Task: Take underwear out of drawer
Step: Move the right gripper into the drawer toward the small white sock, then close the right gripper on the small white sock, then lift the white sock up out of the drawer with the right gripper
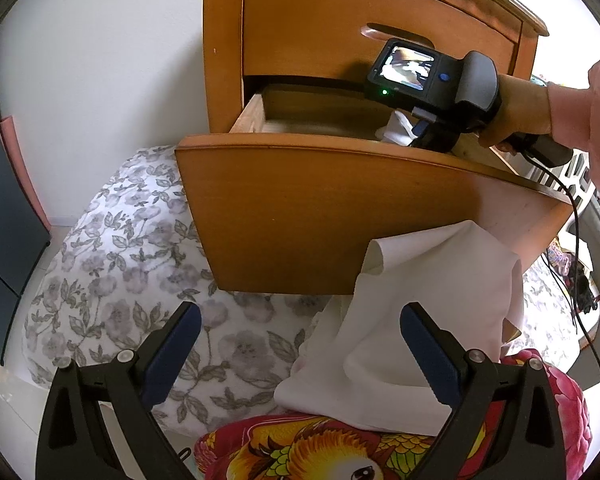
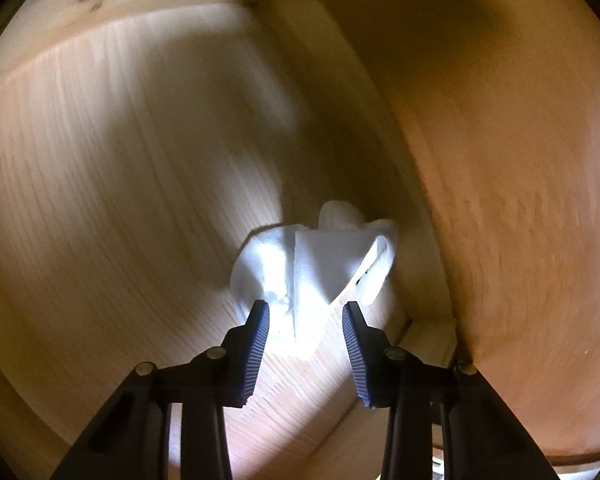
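A small crumpled white underwear (image 2: 312, 264) lies on the pale floor of the open wooden drawer (image 1: 320, 208), close to a corner. My right gripper (image 2: 306, 308) points down at it, and the cloth's lower tip reaches in between the blue pads. The left pad is at the cloth's edge, while a gap shows beside the right pad. In the left wrist view a hand holds the right gripper (image 1: 432, 80) inside the drawer, beside the underwear (image 1: 396, 128). My left gripper (image 1: 300, 316) stands wide open over the bed. Another white garment (image 1: 420, 300) lies there, behind its right finger.
A shut upper drawer (image 1: 380, 20) with a handle sits above the open one. Below are floral bedding (image 1: 120, 280) and a bright red printed blanket (image 1: 340, 452). A dark cabinet (image 1: 8, 220) stands at the left. A black cable (image 1: 576, 240) hangs at the right over some clutter.
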A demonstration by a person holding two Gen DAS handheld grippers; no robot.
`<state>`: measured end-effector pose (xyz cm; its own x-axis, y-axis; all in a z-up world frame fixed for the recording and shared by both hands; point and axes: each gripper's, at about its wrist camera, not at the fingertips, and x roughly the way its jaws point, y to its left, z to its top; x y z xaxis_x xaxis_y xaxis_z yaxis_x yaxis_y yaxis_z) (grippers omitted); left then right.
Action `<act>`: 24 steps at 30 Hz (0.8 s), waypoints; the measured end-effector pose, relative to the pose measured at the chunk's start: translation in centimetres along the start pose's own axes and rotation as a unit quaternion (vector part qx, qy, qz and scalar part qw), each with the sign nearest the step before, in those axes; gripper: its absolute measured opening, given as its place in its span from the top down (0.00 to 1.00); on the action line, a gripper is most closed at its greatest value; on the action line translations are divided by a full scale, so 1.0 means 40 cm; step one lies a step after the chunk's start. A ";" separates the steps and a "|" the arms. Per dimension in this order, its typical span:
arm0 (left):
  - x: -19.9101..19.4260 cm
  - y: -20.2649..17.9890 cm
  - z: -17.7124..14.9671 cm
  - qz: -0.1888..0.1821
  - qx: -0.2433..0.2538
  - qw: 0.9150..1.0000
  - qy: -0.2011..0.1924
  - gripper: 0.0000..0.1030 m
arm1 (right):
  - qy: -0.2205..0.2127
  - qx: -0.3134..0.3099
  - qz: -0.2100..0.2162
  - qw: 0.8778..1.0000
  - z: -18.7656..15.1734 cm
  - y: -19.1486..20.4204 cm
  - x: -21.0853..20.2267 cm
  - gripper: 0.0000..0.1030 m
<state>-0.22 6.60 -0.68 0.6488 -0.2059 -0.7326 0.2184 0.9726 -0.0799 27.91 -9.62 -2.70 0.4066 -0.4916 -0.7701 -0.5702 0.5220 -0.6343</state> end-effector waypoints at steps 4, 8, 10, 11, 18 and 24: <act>0.002 0.000 0.001 -0.002 0.001 1.000 0.001 0.03 | 0.008 -0.012 -0.002 1.000 0.010 0.028 -0.007 0.63; 0.004 0.004 0.002 -0.004 0.000 1.000 0.003 0.03 | 0.014 0.000 -0.001 1.000 0.017 0.032 0.002 0.75; 0.005 0.005 0.002 -0.005 0.000 1.000 0.003 0.03 | 0.018 0.007 0.003 1.000 0.024 0.024 0.011 0.85; 0.006 0.005 0.002 -0.006 0.000 1.000 0.004 0.03 | 0.021 0.009 0.004 1.000 0.025 0.023 0.012 0.88; 0.005 0.005 0.002 -0.006 0.000 1.000 0.005 0.03 | 0.013 0.014 0.003 1.000 0.028 0.021 -0.031 0.94; 0.006 0.000 0.002 -0.001 0.002 1.000 0.006 0.03 | -0.001 0.027 0.011 1.000 0.006 0.015 -0.105 0.94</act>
<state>-0.02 6.54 -0.82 0.6402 -0.2067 -0.7399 0.2226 0.9717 -0.0788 26.02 -7.09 0.12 0.3966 -0.4776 -0.7840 -0.5395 0.5697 -0.6200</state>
